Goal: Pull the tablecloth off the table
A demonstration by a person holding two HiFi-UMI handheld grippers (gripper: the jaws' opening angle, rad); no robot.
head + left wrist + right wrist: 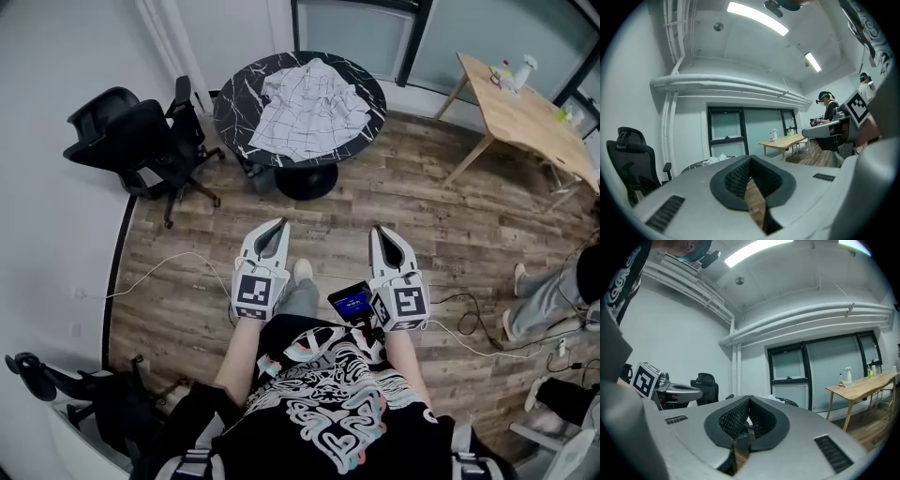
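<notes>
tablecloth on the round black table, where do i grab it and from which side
Probably its near-left corner, where the crumpled tablecloth reaches the near rim of the round table. Come from that near side and pinch a raised fold there.

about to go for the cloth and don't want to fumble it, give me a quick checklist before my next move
1. tablecloth on the round table: ok, it lies crumpled on top.
2. Nothing standing on the cloth: ok, none visible.
3. Tongs open for a grab: not ok, left tongs and right tongs are both shut and empty.
4. Cloth within reach: not ok, the table is well ahead across the floor.
5. Way to the table: ok, the office chair stands to its left, not in front.
</notes>
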